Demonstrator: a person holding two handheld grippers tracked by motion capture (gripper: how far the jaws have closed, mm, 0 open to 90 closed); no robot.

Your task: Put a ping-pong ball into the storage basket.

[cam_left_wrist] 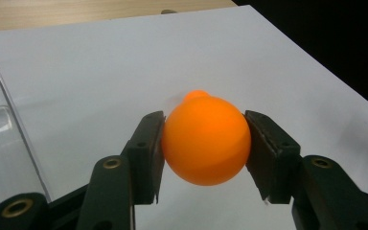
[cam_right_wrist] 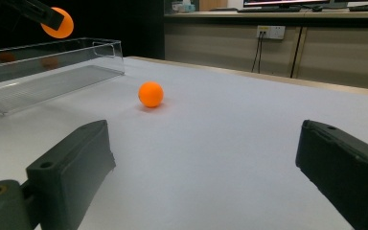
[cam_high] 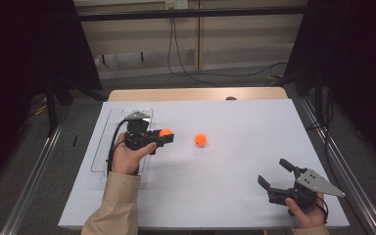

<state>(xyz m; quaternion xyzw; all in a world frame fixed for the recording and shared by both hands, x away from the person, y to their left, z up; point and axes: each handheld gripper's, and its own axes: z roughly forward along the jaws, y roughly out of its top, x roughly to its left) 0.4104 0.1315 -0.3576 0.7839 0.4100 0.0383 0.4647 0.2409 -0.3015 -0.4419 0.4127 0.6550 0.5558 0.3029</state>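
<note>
One orange ball (cam_left_wrist: 206, 140) sits clenched in my left gripper (cam_high: 165, 133), beside the clear tray (cam_high: 103, 147), apparently unfilled. My right gripper (cam_high: 274, 175) waits released; the second ball (cam_high: 200, 140) lies ahead.

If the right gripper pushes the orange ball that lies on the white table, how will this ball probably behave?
The orange ball on the table is round and smooth and rests on flat white table, so it would probably roll away at a light push. It looks like the held ball, which sits undented between the left gripper fingers, so it is likely light and fairly stiff, perhaps slippery.

Orange balls (cam_high: 200, 140), black tongs (cam_left_wrist: 203, 158)
</note>
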